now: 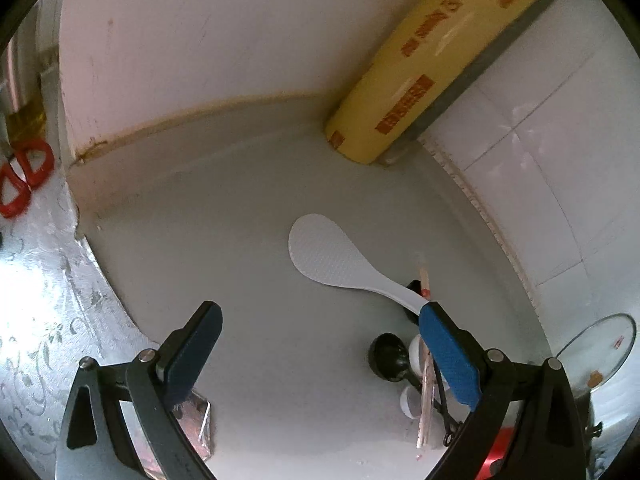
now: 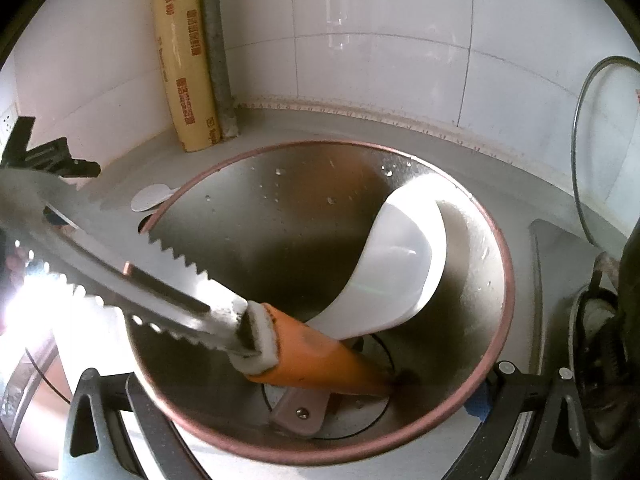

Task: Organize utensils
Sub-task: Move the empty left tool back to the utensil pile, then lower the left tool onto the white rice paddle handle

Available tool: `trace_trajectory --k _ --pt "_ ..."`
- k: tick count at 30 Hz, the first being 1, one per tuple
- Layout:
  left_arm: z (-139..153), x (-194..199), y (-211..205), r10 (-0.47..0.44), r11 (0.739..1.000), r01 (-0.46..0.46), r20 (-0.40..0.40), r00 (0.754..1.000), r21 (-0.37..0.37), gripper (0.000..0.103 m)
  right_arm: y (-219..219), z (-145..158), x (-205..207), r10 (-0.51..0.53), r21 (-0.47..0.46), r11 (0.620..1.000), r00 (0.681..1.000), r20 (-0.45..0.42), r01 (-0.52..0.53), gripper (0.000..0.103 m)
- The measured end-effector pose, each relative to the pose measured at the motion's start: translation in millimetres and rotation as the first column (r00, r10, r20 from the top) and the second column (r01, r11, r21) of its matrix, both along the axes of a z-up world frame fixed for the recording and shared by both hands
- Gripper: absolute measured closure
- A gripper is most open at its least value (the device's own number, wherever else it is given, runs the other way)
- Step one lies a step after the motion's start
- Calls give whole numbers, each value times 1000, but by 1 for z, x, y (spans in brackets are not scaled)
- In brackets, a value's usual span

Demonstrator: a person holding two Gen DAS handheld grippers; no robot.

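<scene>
Left claw point(image 1: 320, 344) released above grey desk point(image 1: 240, 240); right claw's state we cannot tell; we'd take flat white rice paddle point(image 1: 332, 260) by its handle

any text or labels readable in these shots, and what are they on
No text reads clearly.
Yellow roll: red print and boxed blocks along its side, too blurred to quote in either view.
Glass lid: small red and orange stickers, too small to read.
Rice paddle, metal bowl, saw knife: no markings seen.
</scene>
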State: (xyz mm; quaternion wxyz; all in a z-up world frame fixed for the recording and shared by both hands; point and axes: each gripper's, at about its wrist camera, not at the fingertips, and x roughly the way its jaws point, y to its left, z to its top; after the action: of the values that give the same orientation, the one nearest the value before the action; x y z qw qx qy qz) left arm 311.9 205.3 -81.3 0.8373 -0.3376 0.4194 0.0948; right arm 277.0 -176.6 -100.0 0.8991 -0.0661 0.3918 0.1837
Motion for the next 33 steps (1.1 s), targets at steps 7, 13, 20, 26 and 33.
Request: trace_trajectory --k 7,13,20,26,33 --pt "-15 10 25 -4 991 2 -14 1000 -131 5 -1 -3 4 -6 12 1000 1000 -16 7 0" --pt "-27 27 42 -6 974 -1 -27 1000 -228 20 0 -5 6 -5 8 1000 1000 -25 5 0" --pt "-35 45 50 -35 969 25 -37 999 -245 26 2 -8 10 -10 3 1000 999 -39 10 0" --pt "-47 63 54 -74 966 54 -69 995 -251 41 5 -9 12 -21 -14 1000 999 -41 20 0" --pt "-54 83 59 -128 966 105 -85 988 -238 62 6 -8 13 -37 -35 999 998 -43 35 0"
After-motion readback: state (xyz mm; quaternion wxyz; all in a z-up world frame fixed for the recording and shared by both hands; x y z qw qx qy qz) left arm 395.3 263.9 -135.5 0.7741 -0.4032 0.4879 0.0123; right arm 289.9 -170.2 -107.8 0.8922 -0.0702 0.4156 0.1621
